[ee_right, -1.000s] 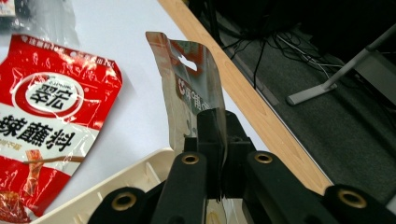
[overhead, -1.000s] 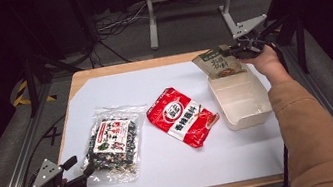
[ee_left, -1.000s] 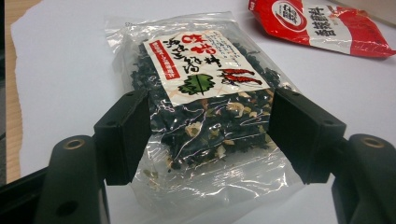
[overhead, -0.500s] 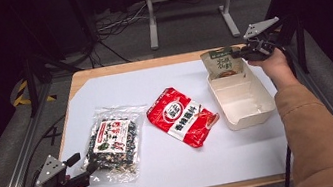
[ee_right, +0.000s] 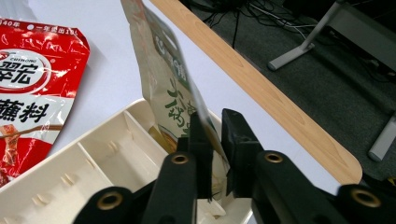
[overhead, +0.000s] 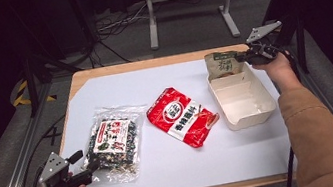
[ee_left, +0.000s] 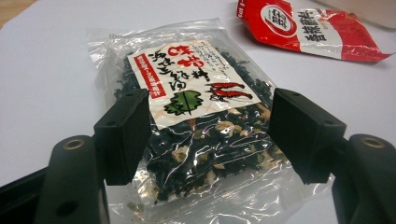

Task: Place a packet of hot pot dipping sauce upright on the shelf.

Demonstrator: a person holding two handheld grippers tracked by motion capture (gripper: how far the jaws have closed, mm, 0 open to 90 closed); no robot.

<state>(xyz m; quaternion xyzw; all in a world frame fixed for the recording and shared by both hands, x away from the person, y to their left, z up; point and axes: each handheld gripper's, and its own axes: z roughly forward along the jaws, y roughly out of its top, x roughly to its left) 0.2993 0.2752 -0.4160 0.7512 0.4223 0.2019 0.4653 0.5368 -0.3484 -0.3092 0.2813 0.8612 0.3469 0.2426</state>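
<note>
A tan and green pouch (overhead: 222, 64) stands upright in the far end of the cream divided tray (overhead: 247, 118). My right gripper (overhead: 241, 59) is at the pouch's right edge. In the right gripper view the pouch (ee_right: 168, 79) sits between the jaws of this gripper (ee_right: 217, 135). The jaws have just been opening, and a narrow gap shows beside the pouch. My left gripper (overhead: 85, 160) is open at the near left. Its jaws stand either side of the near end of the clear seaweed bag (ee_left: 196, 93), with the gripper (ee_left: 210, 135) low on the table.
A red seasoning packet (overhead: 182, 116) lies in the middle of the white mat, between the seaweed bag (overhead: 111, 142) and the tray (ee_right: 93, 158). The table's wooden far edge (ee_right: 261, 88) runs just behind the tray. Cables and a metal stand are on the floor beyond.
My right hand shifted right and a little down, and the pouch went from tilted over the tray's far edge to upright inside it. The right jaws parted slightly. The left gripper stayed put.
</note>
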